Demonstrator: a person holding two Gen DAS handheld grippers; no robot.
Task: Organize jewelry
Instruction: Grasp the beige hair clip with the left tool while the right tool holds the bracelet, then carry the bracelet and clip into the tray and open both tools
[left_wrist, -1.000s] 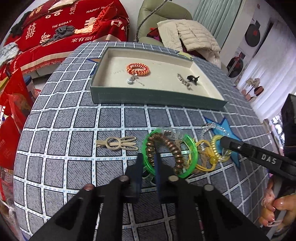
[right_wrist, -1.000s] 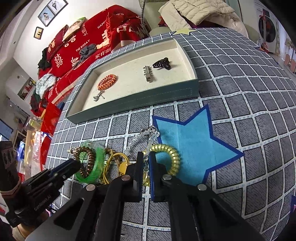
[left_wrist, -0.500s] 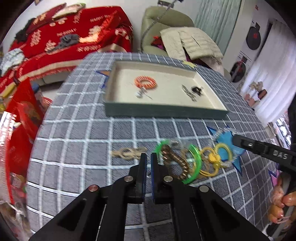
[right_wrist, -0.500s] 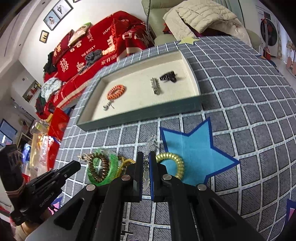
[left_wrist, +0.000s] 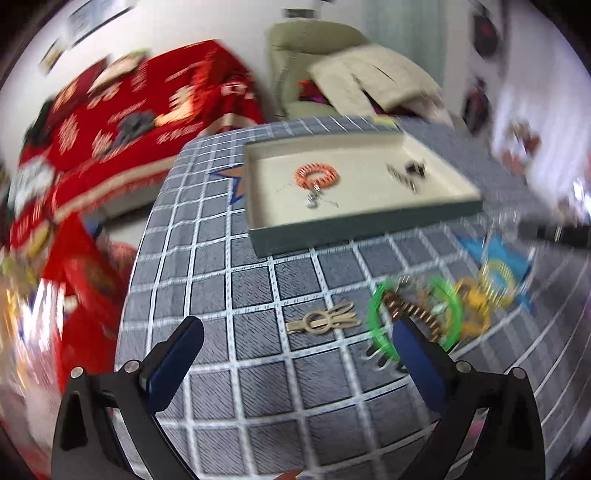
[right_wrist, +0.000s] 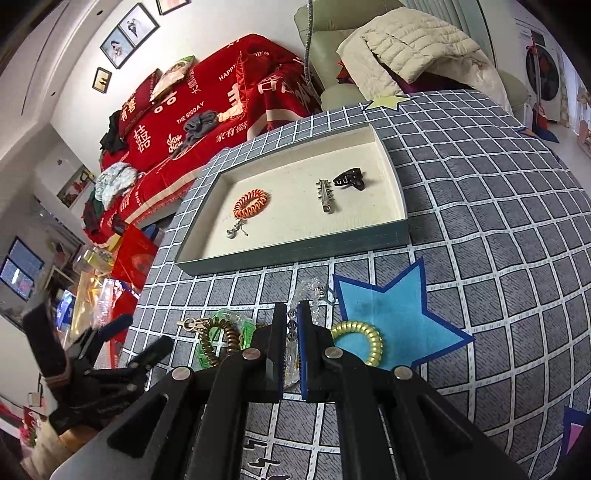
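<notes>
left gripper (left_wrist: 295, 354) jaws just sprang wide, empty, now over the beige hair clip (left_wrist: 322, 322). right gripper (right_wrist: 293, 347) pinches the clear beaded bracelet (right_wrist: 309, 291), partly lifted off the checked cloth. step: carrying it. next: the tray (right_wrist: 295, 251), release inside.

Left claw (left_wrist: 295, 349) newly spread wide, empty; right claw (right_wrist: 293, 325) seemingly slightly higher with clear chain (right_wrist: 308, 290).
</notes>
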